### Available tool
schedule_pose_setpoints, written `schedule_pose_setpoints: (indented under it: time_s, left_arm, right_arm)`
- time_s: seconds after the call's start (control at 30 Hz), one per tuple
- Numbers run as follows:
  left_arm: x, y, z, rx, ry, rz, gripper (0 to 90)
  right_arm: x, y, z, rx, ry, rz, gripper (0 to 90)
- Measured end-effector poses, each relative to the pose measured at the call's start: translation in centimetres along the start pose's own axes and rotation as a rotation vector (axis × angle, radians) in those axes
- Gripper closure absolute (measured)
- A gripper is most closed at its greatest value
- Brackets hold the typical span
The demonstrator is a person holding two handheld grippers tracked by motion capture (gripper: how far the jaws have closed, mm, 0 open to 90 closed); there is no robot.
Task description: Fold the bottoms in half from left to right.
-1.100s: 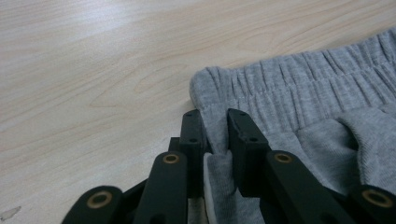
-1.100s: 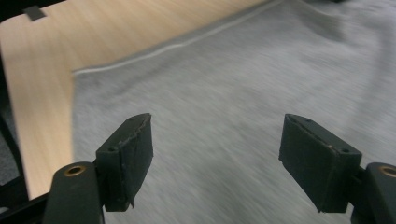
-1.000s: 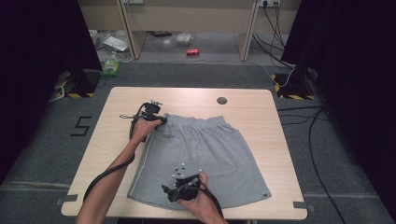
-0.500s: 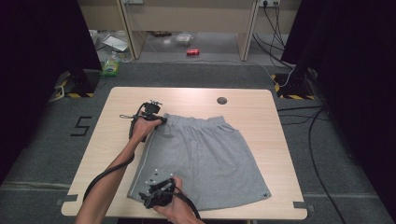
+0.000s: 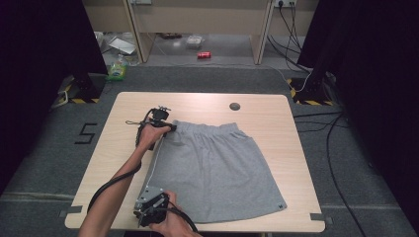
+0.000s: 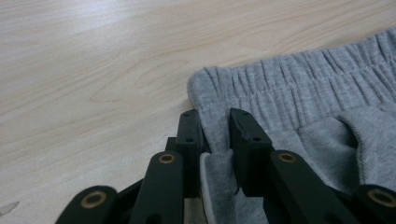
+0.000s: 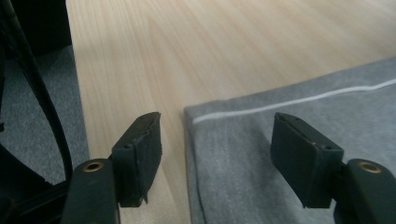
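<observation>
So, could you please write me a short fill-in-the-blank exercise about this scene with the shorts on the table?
1. The left gripper is shut on the ____ corner of the grey shorts.
2. The right gripper hovers with open jaws at the ____ corner of the shorts.
3. A thin ____ stripe runs along the side of the shorts.
4. The shorts lie on a ____ table.

Missing words: waistband; hem; white; wooden

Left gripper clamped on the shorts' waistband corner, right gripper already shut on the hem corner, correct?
Not quite. The right gripper is open: in the right gripper view its jaws straddle the hem corner of the shorts without pressing. The left gripper is clamped on the waistband corner.
</observation>
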State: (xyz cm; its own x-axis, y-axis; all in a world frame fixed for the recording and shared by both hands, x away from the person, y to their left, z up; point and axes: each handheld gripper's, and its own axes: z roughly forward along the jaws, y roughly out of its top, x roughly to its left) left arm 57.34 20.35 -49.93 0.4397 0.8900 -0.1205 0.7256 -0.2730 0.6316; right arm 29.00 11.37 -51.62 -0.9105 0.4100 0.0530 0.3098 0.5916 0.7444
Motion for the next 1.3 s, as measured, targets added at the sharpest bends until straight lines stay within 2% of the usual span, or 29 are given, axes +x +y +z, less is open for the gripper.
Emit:
schedule_pose_setpoints:
  time_s: [0.03, 0.07, 0.1, 0.13, 0.2, 0.23, 0.33, 0.43, 0.47, 0.5, 0.57, 0.7, 0.8, 0.83, 0.9, 0.93, 0.97, 1.0, 1.07, 1.1, 1.13, 1.17, 1.23, 1.27, 1.3]
  left_arm:
    - [-0.1, 0.0, 0.0, 0.001, 0.005, 0.003, 73.8]
    - [-0.2, 0.1, 0.0, 0.006, 0.012, 0.011, 73.7]
    - [-0.3, 0.1, 0.0, 0.006, 0.02, 0.02, 73.7]
    - [-0.3, 0.1, 0.0, 0.007, 0.022, 0.022, 73.7]
    - [-0.3, 0.1, 0.0, 0.008, 0.021, 0.022, 73.7]
    - [-0.3, 0.2, 0.0, 0.009, 0.02, 0.021, 73.7]
    - [-0.4, 0.2, 0.0, 0.014, 0.026, 0.02, 73.7]
    - [-0.8, 0.4, 0.0, 0.023, 0.042, 0.045, 74.3]
    - [-0.7, 0.4, 0.0, 0.02, 0.038, 0.03, 75.6]
    - [-0.7, 0.4, 0.0, 0.02, 0.038, 0.03, 76.0]
    - [-0.7, 0.6, -0.1, 0.028, 0.034, 0.018, 76.8]
    - [-1.2, 1.1, -0.7, 0.028, 0.035, 0.036, 77.7]
    - [-1.5, 1.9, -1.7, 0.008, 0.013, 0.017, 78.0]
    - [-1.6, 2.2, -2.1, 0.003, 0.005, 0.011, 78.0]
    - [-1.9, 2.8, -3.0, -0.006, -0.004, 0.006, 78.1]
    - [-2.2, 3.1, -3.4, -0.011, -0.007, 0.007, 78.1]
    - [-2.4, 3.5, -3.7, -0.013, -0.006, 0.009, 78.0]
    - [-2.8, 3.8, -4.0, -0.016, -0.004, 0.009, 78.0]
    - [-3.6, 4.5, -4.5, -0.021, -0.011, 0.012, 78.1]
    - [-3.9, 4.8, -4.6, -0.02, -0.015, 0.014, 78.1]
    - [-4.9, 5.5, -4.9, -0.026, -0.039, 0.001, 78.1]
    - [-4.9, 5.5, -4.9, -0.026, -0.039, 0.001, 78.1]
    - [-5.9, 6.2, -5.0, -0.03, -0.058, -0.005, 78.1]
    - [-6.5, 6.5, -5.1, -0.031, -0.06, -0.001, 78.1]
    - [-7.1, 6.9, -5.1, -0.032, -0.062, 0.004, 78.1]
  right_arm:
    - [0.0, -0.1, 0.1, 0.011, 0.002, -0.007, 36.0]
    - [0.3, -0.4, 0.3, 0.014, -0.013, -0.045, 37.5]
    - [0.3, -0.4, 0.3, 0.012, -0.017, -0.055, 38.3]
    - [0.4, -0.3, 0.2, 0.02, -0.018, -0.038, 41.3]
    - [0.3, -0.3, 0.1, 0.021, -0.022, -0.038, 44.5]
    - [0.1, -0.4, 0.0, 0.014, -0.034, -0.033, 51.8]
    - [-0.1, -0.4, 0.0, 0.01, -0.034, -0.031, 57.1]
    - [-0.3, -0.5, -0.2, 0.009, -0.032, -0.031, 69.2]
    - [-0.5, -0.6, -0.3, 0.006, -0.028, -0.039, 76.9]
    - [-0.6, -0.7, -0.3, -0.001, -0.026, -0.041, 79.9]
    - [-0.8, -0.7, -0.3, -0.008, -0.026, -0.043, 82.4]
    - [-1.4, -0.7, -0.6, -0.01, 0.012, -0.011, 84.7]
    - [-2.0, -0.6, -2.3, -0.043, 0.028, -0.006, 85.0]
    - [-2.0, -0.6, -2.3, -0.043, 0.028, -0.006, 85.0]
    - [-2.3, -0.7, -3.5, -0.065, 0.038, 0.023, 85.1]
    - [-2.5, -0.7, -4.2, -0.079, 0.037, 0.021, 85.1]
    - [-2.9, -0.8, -5.7, -0.112, 0.04, 0.054, 85.2]
    - [-2.9, -0.8, -5.7, -0.112, 0.04, 0.054, 85.2]
    - [-3.6, -1.0, -7.8, -0.158, 0.024, 0.073, 85.3]
    - [-4.1, -1.3, -9.4, -0.19, 0.008, 0.089, 85.3]
    - [-4.3, -1.6, -10.4, -0.208, 0.005, 0.101, 85.3]
    - [-4.3, -1.6, -10.4, -0.208, 0.005, 0.101, 85.3]
    - [-4.7, -2.3, -12.2, -0.235, -0.008, 0.128, 85.4]
    - [-5.2, -3.2, -13.8, -0.256, -0.03, 0.147, 85.4]
    - [-5.4, -3.7, -14.6, -0.262, -0.04, 0.16, 85.4]
